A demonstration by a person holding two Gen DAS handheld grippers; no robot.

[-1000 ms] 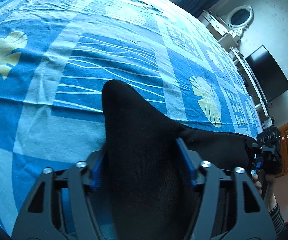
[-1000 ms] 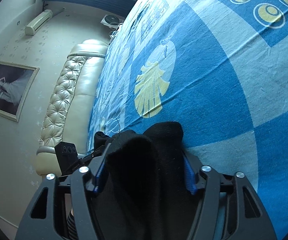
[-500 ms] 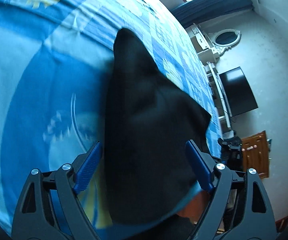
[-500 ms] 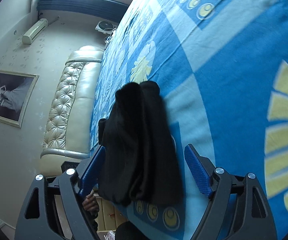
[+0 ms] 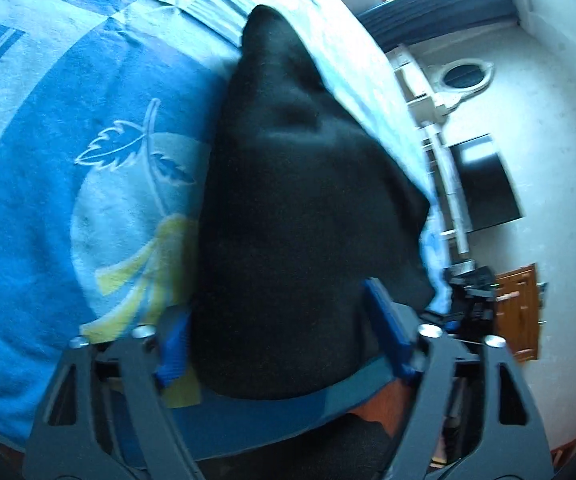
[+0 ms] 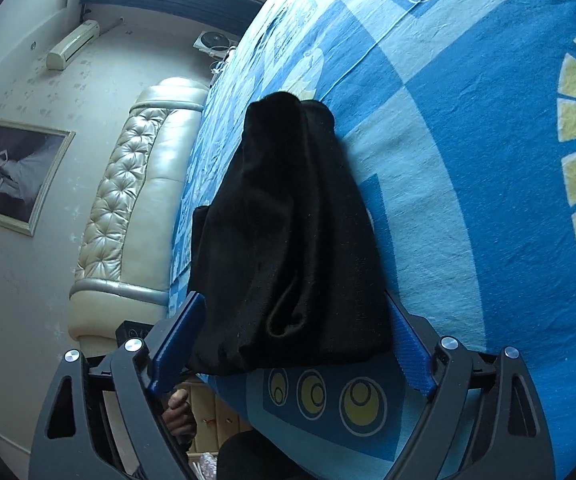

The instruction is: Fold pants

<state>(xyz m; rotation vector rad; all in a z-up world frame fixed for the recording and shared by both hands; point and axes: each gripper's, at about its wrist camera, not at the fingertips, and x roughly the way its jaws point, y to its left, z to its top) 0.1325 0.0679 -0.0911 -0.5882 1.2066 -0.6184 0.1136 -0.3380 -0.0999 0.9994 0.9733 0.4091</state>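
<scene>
1. Blue patterned bedsheet (image 6: 468, 160) on the bed, tufted headboard (image 6: 128, 200) + TV (image 5: 484, 184) in the bedroom.
2. Black pants (image 6: 288, 240) lie bunched near the bed edge.
3. Left gripper (image 5: 280, 344) & right gripper (image 6: 292, 344) both spread wide w/ pants between the fingers, gripping nothing.

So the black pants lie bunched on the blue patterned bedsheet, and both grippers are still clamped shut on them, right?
Not quite. The black pants do lie bunched on the bedsheet, but both wrist views show the left gripper and right gripper open, blue pads spread either side of the cloth.
</scene>
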